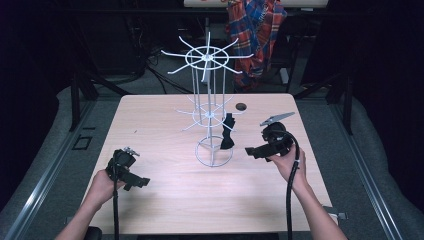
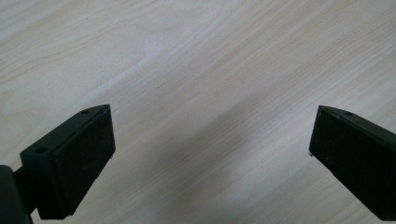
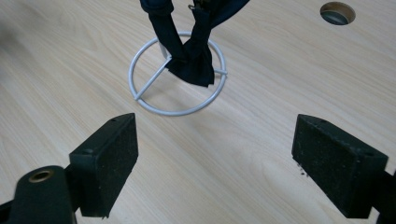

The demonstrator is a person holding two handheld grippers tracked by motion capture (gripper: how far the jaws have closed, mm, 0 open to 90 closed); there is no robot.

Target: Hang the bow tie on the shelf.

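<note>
I am holding the right gripper [image 3: 212, 161] wide, nothing between its jaws, just short of the white wire display stand [image 1: 209, 95]. Straight ahead of it, past the jaw tips, a dark bow tie [image 3: 189, 44] is hanging from a lower hook of the stand, its tail draping onto the stand's ring base [image 3: 140, 53]. The tie's long axis is running near vertical, loop end up at the hook, free ends pointing down at the wooden table [image 1: 165, 200] (gravity is doing the aligning). My guess: the jaws are spread this far to take the hanging fabric from the side.

I am keeping the left gripper [image 2: 212, 140] equally wide and empty, over bare tabletop, well apart from the stand, likely parked clear. A round cable hole [image 3: 337, 12] is sitting beyond the right jaw.
</note>
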